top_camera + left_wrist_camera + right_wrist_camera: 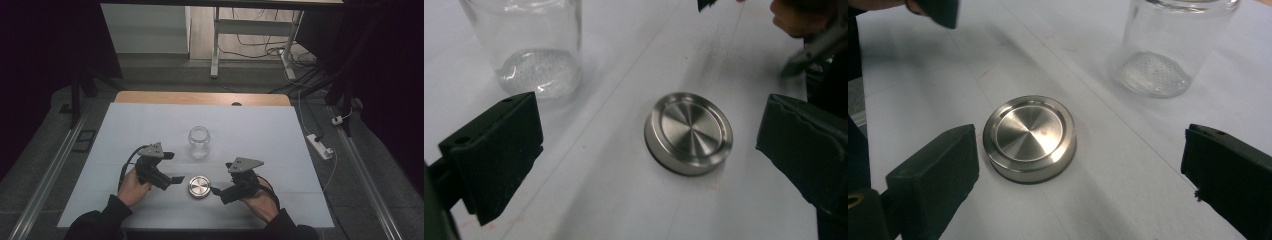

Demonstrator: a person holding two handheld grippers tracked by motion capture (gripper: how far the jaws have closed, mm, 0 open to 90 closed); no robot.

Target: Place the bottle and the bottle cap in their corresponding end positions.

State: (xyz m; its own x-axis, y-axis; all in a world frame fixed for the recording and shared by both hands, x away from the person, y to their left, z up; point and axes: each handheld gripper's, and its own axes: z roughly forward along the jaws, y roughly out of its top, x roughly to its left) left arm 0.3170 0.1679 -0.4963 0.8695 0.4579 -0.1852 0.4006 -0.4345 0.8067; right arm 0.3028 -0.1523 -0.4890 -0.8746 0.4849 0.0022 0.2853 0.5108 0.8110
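A round brushed-metal lid (199, 186) lies flat on the white table sheet (150, 120), near the front. An empty clear glass jar (199, 142) stands upright just behind it, open at the top. My left gripper (173, 167) is held to the left of the lid, open, jaws pointing right. To the lid's right my right gripper (221, 177) faces it, also open. In the left gripper view the lid (688, 132) lies between the wide-apart jaws of the left gripper (651, 125), with the jar (531, 45) at upper left. In the right gripper view the lid (1029, 137) sits near the left jaw of the right gripper (1083, 165), and the jar (1168, 45) is at upper right.
The sheet covers a wooden table whose far edge (200, 98) shows. A white power strip (320, 146) and cables lie on the floor to the right. A desk frame's legs (216, 45) stand beyond the table.
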